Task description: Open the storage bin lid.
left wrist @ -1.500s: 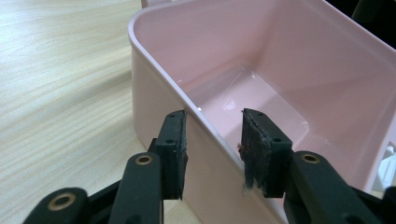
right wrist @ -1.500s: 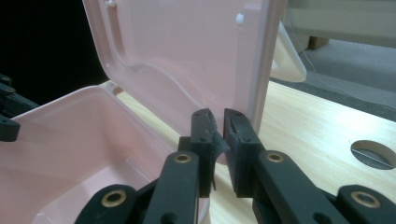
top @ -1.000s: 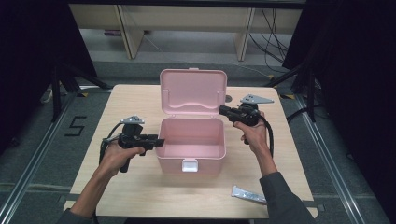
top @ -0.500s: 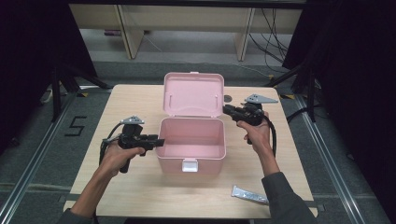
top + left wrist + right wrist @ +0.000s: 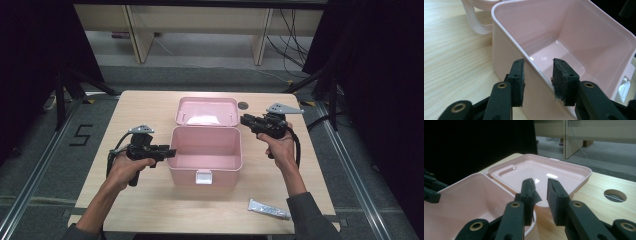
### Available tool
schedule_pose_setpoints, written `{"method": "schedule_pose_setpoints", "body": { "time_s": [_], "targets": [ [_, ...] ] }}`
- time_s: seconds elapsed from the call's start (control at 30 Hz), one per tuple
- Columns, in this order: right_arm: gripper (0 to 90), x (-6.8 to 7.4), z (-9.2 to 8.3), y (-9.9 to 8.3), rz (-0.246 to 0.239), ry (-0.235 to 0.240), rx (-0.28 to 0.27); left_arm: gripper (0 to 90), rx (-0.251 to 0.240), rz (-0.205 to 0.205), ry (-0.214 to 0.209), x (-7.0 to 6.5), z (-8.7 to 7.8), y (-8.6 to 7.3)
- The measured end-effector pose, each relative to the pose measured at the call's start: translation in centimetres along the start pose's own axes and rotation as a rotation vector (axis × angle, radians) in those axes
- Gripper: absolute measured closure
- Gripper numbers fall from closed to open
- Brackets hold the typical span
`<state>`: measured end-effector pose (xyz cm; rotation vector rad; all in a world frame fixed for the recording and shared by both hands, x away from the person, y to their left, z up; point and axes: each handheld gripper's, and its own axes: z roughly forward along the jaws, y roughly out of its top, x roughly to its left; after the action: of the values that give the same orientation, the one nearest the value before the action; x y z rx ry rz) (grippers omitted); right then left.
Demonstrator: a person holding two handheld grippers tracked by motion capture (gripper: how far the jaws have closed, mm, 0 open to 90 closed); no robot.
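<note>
Steadying the open pink plastic storage box (image 5: 205,152) is the left gripper (image 5: 169,151): in the left gripper view its fingers (image 5: 517,81) straddle the box's near side wall, one pad outside and one inside, and whether they press on the wall or only bracket it cannot be told from the frames. The box sits near the middle of the pale wooden tabletop (image 5: 150,210), white latch (image 5: 202,176) toward the person, interior empty. Its hinged pink lid (image 5: 207,111) is thrown back behind the body and lies tilted rearward, inner face up. The right gripper (image 5: 246,120) hangs just beside the lid's right edge; in the right gripper view its fingers (image 5: 528,195) stand a narrow gap apart with nothing between them and have just been opening, so the judgement is that the lid has been let go and rests on its hinge alone. Holding the wall with one hand while the other works the lid likely keeps the light box from sliding or tipping backward. A small silver-white tube (image 5: 269,208) lies on the tabletop near the front right corner, well apart from the box, a probable candidate for loading. A round cable hole (image 5: 243,105) sits just right of the lid.
</note>
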<state>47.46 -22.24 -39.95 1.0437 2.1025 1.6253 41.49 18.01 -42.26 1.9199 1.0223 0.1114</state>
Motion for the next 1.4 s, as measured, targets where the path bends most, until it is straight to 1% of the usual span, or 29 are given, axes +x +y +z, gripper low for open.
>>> {"method": "schedule_pose_setpoints", "body": {
  "time_s": [0.03, 0.07, 0.1, 0.2, 0.27, 0.3, 0.4, 0.43, 0.53, 0.57, 0.6, 0.63, 0.67, 0.73, 0.77, 0.8, 0.83, 0.87, 0.9, 0.93, 0.97, 1.0, 1.07, 1.1, 1.2, 1.3, 1.33, 1.37, 1.4],
  "targets": [
    [75.7, 0.1, -0.4, 0.0, -0.029, -0.008, 0.015, 61.5, -0.003, -0.001, 0.000, 0.0, 0.0, 0.0],
    [75.7, 0.1, -0.4, 0.0, -0.029, -0.008, 0.015, 61.5, -0.003, -0.001, 0.000, 0.0, 0.0, 0.0],
    [74.5, 0.4, -0.9, 0.1, -0.047, -0.030, 0.029, 61.5, -0.001, 0.000, -0.003, 0.0, 0.0, 0.0],
    [73.1, 0.6, -1.3, 0.1, -0.057, -0.026, 0.037, 61.5, 0.000, -0.001, -0.002, 0.0, 0.0, 0.0],
    [71.2, 0.9, -2.0, 0.0, -0.053, -0.031, 0.053, 61.5, -0.003, -0.001, -0.001, 0.0, 0.0, 0.0],
    [69.1, 1.2, -2.9, -0.2, -0.064, -0.048, 0.081, 61.4, 0.002, -0.003, -0.005, 0.0, 0.0, 0.0],
    [67.0, 1.2, -3.5, -0.5, -0.070, -0.049, 0.089, 61.5, 0.003, -0.003, -0.004, 0.0, 0.0, 0.0],
    [65.4, 1.4, -4.3, -0.8, -0.090, -0.062, 0.095, 61.5, 0.007, -0.001, -0.006, 0.0, -0.1, 0.1],
    [63.8, 1.3, -4.9, -1.2, -0.107, -0.070, 0.121, 61.4, 0.011, -0.002, -0.009, 0.1, -0.1, 0.1],
    [63.6, 1.5, -5.1, -1.4, -0.103, -0.085, 0.120, 61.4, 0.010, -0.003, -0.008, 0.1, 0.0, 0.1],
    [62.9, 1.4, -5.4, -1.4, -0.121, -0.096, 0.135, 61.5, 0.010, -0.002, -0.009, 0.1, -0.1, 0.1],
    [61.7, 1.2, -5.7, -1.7, -0.137, -0.076, 0.140, 61.5, 0.012, -0.004, -0.010, 0.1, -0.1, 0.1],
    [61.7, 1.2, -5.7, -1.7, -0.137, -0.076, 0.140, 61.6, 0.012, -0.004, -0.010, 0.1, -0.1, 0.1],
    [61.0, 1.4, -6.1, -2.1, -0.108, -0.089, 0.169, 61.6, 0.015, 0.000, -0.010, 0.1, -0.1, 0.2],
    [60.6, 1.3, -6.2, -2.4, -0.141, -0.094, 0.176, 61.6, 0.019, 0.002, -0.010, 0.1, -0.1, 0.2],
    [60.6, 1.3, -6.2, -2.4, -0.141, -0.094, 0.176, 61.6, 0.018, 0.004, -0.008, 0.0, -0.1, 0.2],
    [60.3, 1.5, -6.3, -2.6, -0.120, -0.097, 0.202, 61.6, 0.017, 0.003, -0.007, 0.0, -0.1, 0.2],
    [60.2, 1.6, -6.5, -2.9, -0.121, -0.110, 0.218, 61.8, 0.023, 0.004, -0.013, 0.1, -0.1, 0.2],
    [60.2, 1.5, -6.5, -3.0, -0.148, -0.111, 0.217, 62.0, 0.023, 0.005, -0.013, 0.0, -0.2, 0.2],
    [60.2, 1.5, -6.5, -3.0, -0.148, -0.111, 0.217, 62.1, 0.023, 0.005, -0.013, 0.0, -0.2, 0.2],
    [60.2, 1.8, -6.7, -3.1, -0.119, -0.107, 0.239, 62.1, 0.015, 0.003, -0.007, 0.0, -0.2, 0.2],
    [60.1, 1.8, -7.1, -3.2, -0.149, -0.106, 0.255, 62.2, 0.023, 0.005, -0.009, 0.0, -0.2, 0.2],
    [59.6, 1.9, -7.1, -3.3, -0.151, -0.108, 0.254, 62.3, 0.026, 0.006, -0.008, 0.0, -0.2, 0.2],
    [58.8, 2.0, -7.6, -3.5, -0.154, -0.104, 0.280, 62.3, 0.024, 0.008, -0.006, 0.0, -0.2, 0.2],
    [58.3, 2.1, -7.8, -3.8, -0.171, -0.101, 0.302, 62.3, 0.025, 0.008, -0.006, 0.0, -0.2, 0.2],
    [56.6, 2.4, -8.3, -4.7, -0.179, -0.116, 0.378, 62.4, 0.024, 0.010, -0.004, -0.1, -0.3, 0.2],
    [56.6, 2.4, -8.3, -4.7, -0.179, -0.116, 0.378, 62.4, 0.025, 0.010, -0.004, -0.1, -0.3, 0.2],
    [56.2, 2.6, -8.5, -5.0, -0.187, -0.110, 0.413, 62.5, 0.024, 0.007, -0.002, -0.1, -0.3, 0.2],
    [55.5, 2.7, -8.5, -5.3, -0.190, -0.108, 0.424, 62.5, 0.022, 0.007, -0.001, -0.1, -0.2, 0.2]
  ]
}}
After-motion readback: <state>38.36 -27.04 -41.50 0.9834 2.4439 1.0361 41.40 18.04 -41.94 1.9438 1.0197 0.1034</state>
